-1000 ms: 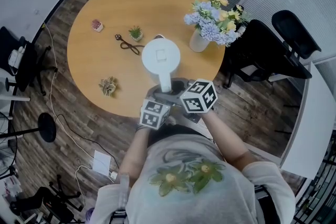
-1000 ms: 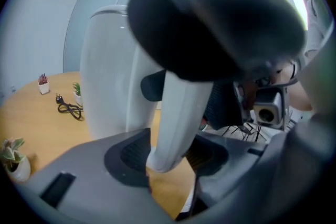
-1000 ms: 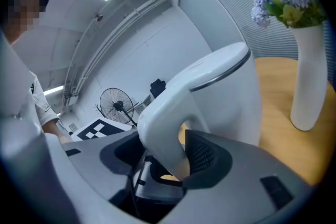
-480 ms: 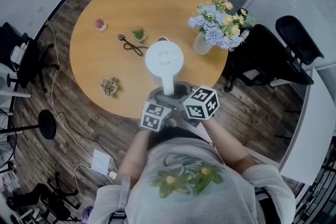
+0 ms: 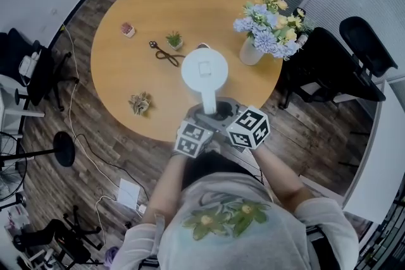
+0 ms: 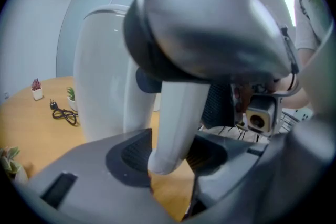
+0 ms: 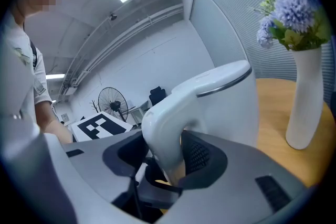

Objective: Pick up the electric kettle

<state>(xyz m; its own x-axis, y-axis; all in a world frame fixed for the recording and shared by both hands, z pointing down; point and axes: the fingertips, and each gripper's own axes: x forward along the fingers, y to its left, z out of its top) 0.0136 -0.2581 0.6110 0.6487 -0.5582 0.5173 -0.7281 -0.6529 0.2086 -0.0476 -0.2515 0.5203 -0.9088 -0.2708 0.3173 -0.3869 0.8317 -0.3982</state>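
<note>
- Table (image 5: pixel 145 9): round, with a wooden top, standing on dark plank flooring. It carries all the items listed below except the chair.
- Person (image 5: pixel 234 224): stands at the near edge of the table with both forearms extended toward the kettle, one gripper in each hand.
- Chair (image 5: pixel 329 66): black, just beside the table on its right side.
- Electric kettle (image 5: pixel 204 71): white, upright on the table near the near edge. Its lid faces up and its handle (image 5: pixel 209 100) points toward the person.
- Flower vase (image 5: pixel 250 52): white, holding purple and yellow blooms, to the right of the kettle and apart from it.
- Left gripper (image 6: pixel 168 157): jaws closing at a medium gap around the lower end of the handle. The handle fills the space between the pads, and both pads bear against it.
- Right gripper (image 7: pixel 168 160): jaws closing and rather wide, with the bend of the handle between them. The ribbed right pad lies against the handle. Contact on the other side is not confirmed.
- Black cable (image 5: pixel 166 55): coiled loosely on the table to the left of the kettle.
- Small green plant (image 5: pixel 174 40): in a pot just behind the cable.
- Dried plant ornament (image 5: pixel 140 102): near the table's left front edge.
- Red-topped pot (image 5: pixel 128 29): the farthest left item, well apart from the kettle.
</note>
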